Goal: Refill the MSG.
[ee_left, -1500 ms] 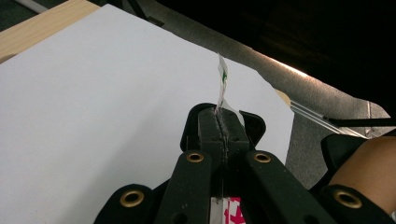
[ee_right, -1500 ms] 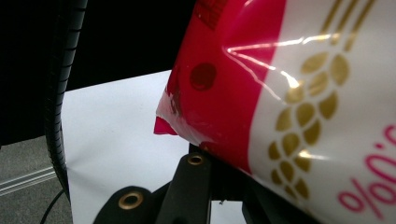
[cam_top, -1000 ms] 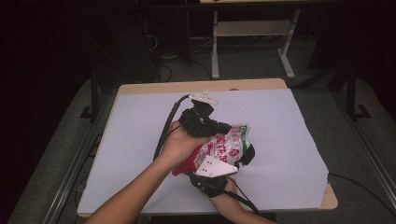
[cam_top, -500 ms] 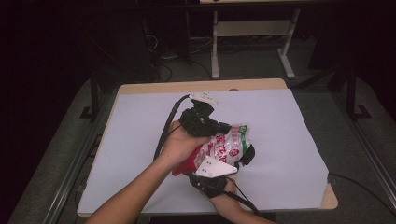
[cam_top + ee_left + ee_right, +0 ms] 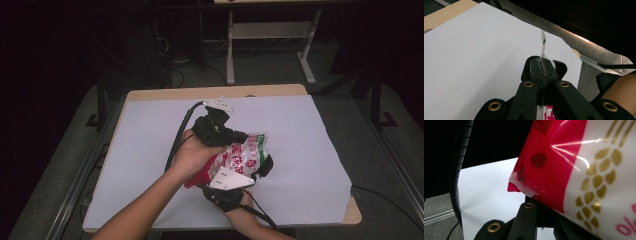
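A red and white snack bag (image 5: 243, 155) with gold wheat print hangs just above the white table cover (image 5: 145, 150), held between both grippers. My left gripper (image 5: 243, 136) reaches in from the far side. In the left gripper view its jaws (image 5: 543, 65) are pressed together on the bag's thin sealed edge, and a clear strip (image 5: 543, 41) sticks up past them. My right gripper (image 5: 264, 166), with its grey plate (image 5: 230, 179), comes from the near side. In the right gripper view the bag (image 5: 579, 170) lies over the jaws and hides their tips.
A wooden table edge (image 5: 215, 92) borders the white cover. A black cable (image 5: 455, 170) hangs at the left of the right gripper view. A metal frame (image 5: 270, 35) stands on the dark floor beyond the table. White cover lies bare on either side of the hands.
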A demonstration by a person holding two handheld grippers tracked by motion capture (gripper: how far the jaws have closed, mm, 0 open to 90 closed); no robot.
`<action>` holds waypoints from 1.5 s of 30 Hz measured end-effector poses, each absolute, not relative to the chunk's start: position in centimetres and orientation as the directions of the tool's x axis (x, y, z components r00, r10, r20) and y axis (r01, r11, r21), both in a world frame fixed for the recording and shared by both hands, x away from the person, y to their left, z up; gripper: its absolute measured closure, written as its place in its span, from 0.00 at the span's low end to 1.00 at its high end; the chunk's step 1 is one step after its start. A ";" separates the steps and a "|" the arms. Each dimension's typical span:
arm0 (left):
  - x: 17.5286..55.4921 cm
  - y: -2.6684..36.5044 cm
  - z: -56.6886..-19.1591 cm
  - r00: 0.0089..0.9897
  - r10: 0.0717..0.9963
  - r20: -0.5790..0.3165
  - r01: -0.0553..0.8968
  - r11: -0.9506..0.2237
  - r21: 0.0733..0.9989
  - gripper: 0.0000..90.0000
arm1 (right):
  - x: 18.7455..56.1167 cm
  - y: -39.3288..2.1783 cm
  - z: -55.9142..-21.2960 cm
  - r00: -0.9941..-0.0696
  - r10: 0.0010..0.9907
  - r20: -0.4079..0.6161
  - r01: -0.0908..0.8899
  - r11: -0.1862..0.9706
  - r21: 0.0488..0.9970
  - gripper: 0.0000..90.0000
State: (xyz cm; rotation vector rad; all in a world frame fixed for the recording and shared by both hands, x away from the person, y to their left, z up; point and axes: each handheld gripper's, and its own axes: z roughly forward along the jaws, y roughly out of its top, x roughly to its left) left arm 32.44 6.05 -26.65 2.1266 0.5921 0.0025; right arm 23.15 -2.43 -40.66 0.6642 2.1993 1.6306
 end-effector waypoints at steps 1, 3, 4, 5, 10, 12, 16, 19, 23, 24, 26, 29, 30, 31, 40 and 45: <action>32.4 6.0 -26.6 0.886 0.412 -0.213 0.410 -0.480 0.775 1.00 | 23.1 -2.4 -40.7 -0.840 0.543 0.017 0.174 0.239 0.955 1.00; 32.4 6.0 -26.6 0.886 0.411 -0.214 0.410 -0.481 0.775 1.00 | 23.1 -2.4 -40.7 -0.840 0.543 0.017 0.174 0.239 0.955 1.00; 32.4 6.0 -26.7 0.886 0.412 -0.213 0.410 -0.481 0.775 1.00 | 23.1 -2.4 -40.7 -0.840 0.543 0.017 0.174 0.239 0.955 1.00; 32.4 6.0 -26.7 0.886 0.413 -0.213 0.410 -0.481 0.775 1.00 | 23.1 -2.4 -40.7 -0.840 0.543 0.017 0.174 0.239 0.955 1.00; 32.4 6.0 -26.7 0.885 0.414 -0.212 0.410 -0.482 0.774 1.00 | 23.1 -2.4 -40.7 -0.840 0.542 0.018 0.175 0.238 0.955 1.00; 32.4 6.0 -26.7 0.886 0.413 -0.212 0.410 -0.482 0.774 1.00 | 23.1 -2.4 -40.7 -0.840 0.542 0.019 0.175 0.238 0.955 1.00; 32.4 6.0 -26.7 0.885 0.414 -0.212 0.411 -0.482 0.774 1.00 | 23.1 -2.4 -40.6 -0.840 0.542 0.019 0.175 0.238 0.955 1.00; 32.4 6.0 -26.7 0.885 0.415 -0.211 0.411 -0.483 0.774 1.00 | 23.1 -2.4 -40.6 -0.840 0.542 0.021 0.176 0.237 0.955 1.00; 32.4 5.9 -26.6 0.886 0.415 -0.208 0.409 -0.485 0.773 1.00 | 23.1 -2.4 -40.6 -0.840 0.542 0.021 0.175 0.235 0.956 1.00; 32.4 5.9 -26.6 0.886 0.414 -0.207 0.408 -0.487 0.772 1.00 | 23.1 -2.4 -40.6 -0.840 0.542 0.021 0.175 0.234 0.956 1.00; 32.4 5.9 -26.6 0.885 0.416 -0.208 0.410 -0.485 0.772 1.00 | 23.1 -2.4 -40.6 -0.840 0.542 0.022 0.176 0.234 0.956 1.00; 32.4 5.9 -26.6 0.885 0.417 -0.207 0.410 -0.489 0.770 1.00 | 23.2 -2.4 -40.6 -0.841 0.541 0.024 0.177 0.232 0.956 1.00; 32.4 5.9 -26.7 0.882 0.420 -0.211 0.415 -0.484 0.771 1.00 | 23.2 -2.4 -40.6 -0.841 0.541 0.026 0.178 0.231 0.956 1.00; 32.4 5.8 -26.6 0.883 0.420 -0.211 0.414 -0.484 0.771 1.00 | 23.2 -2.4 -40.6 -0.841 0.541 0.027 0.178 0.230 0.957 1.00; 32.4 5.7 -26.6 0.884 0.418 -0.208 0.412 -0.490 0.768 1.00 | 23.2 -2.4 -40.6 -0.840 0.542 0.027 0.177 0.227 0.958 1.00; 32.4 5.7 -26.6 0.885 0.417 -0.206 0.411 -0.493 0.767 1.00 | 23.2 -2.4 -40.6 -0.840 0.542 0.027 0.176 0.225 0.958 1.00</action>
